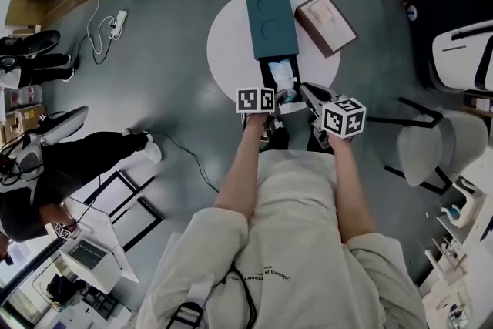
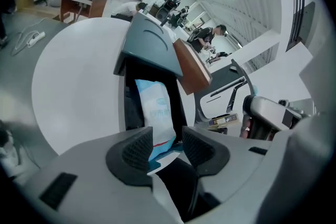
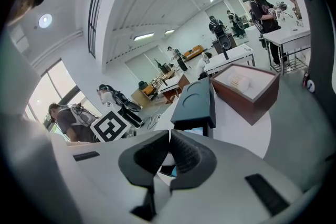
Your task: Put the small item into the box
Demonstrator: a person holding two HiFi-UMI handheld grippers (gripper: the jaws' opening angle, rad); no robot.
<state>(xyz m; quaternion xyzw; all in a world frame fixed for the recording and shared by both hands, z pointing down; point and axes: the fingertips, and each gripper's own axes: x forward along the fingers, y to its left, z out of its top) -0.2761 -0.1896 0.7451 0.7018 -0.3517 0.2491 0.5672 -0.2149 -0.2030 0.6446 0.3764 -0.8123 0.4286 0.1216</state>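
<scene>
Packet [image 2: 156,107] lies in the box's [image 2: 149,47] open tray, near end between the left gripper's [image 2: 167,147] narrowly parted fingers, seemingly unclamped. Right gripper [image 3: 168,157] fingers pressed together, empty. Risk: left's pullback snags the packet and drags it onto the surface [image 2: 73,76].

nothing is legible: blue lettering on the white packet [image 2: 156,107] and small print on the person's shirt [image 1: 266,276] are too blurred.

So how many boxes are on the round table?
2. A teal box sits on the far half of the white table, its black drawer pulled open. A brown box lies just to its right. None seem hidden.
</scene>
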